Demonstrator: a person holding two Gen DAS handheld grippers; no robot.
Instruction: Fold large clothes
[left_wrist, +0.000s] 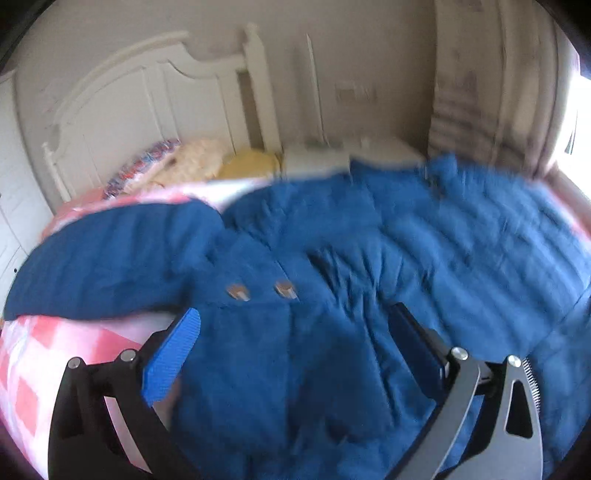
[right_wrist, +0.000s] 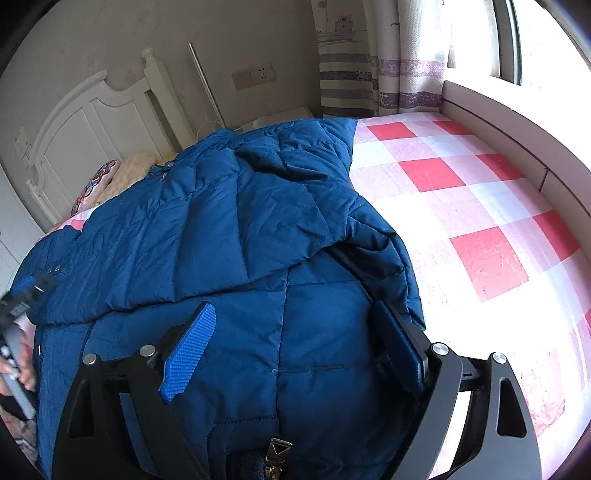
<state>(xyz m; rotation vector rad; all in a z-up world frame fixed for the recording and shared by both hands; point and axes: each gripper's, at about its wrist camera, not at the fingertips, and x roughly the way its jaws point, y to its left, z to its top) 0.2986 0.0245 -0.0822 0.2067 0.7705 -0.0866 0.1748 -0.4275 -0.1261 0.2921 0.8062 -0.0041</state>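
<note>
A large blue quilted jacket (left_wrist: 332, 258) lies spread on a bed with a red and white checked sheet (left_wrist: 33, 354). In the left wrist view a sleeve (left_wrist: 110, 254) stretches to the left, and two brown toggles (left_wrist: 258, 290) sit near the middle. My left gripper (left_wrist: 295, 321) is open and hovers over the jacket, holding nothing. In the right wrist view the jacket (right_wrist: 221, 229) has one part folded over another. My right gripper (right_wrist: 295, 321) is open just above the jacket's lower part. The left gripper (right_wrist: 26, 295) shows at the far left edge, blurred.
A white headboard (right_wrist: 85, 125) stands at the far end with pillows (left_wrist: 177, 166) against it. A curtain (right_wrist: 369, 62) and a bright window (right_wrist: 546, 48) are at the right. The checked sheet (right_wrist: 480, 221) lies bare to the right of the jacket. A white ledge (right_wrist: 517, 122) borders the bed.
</note>
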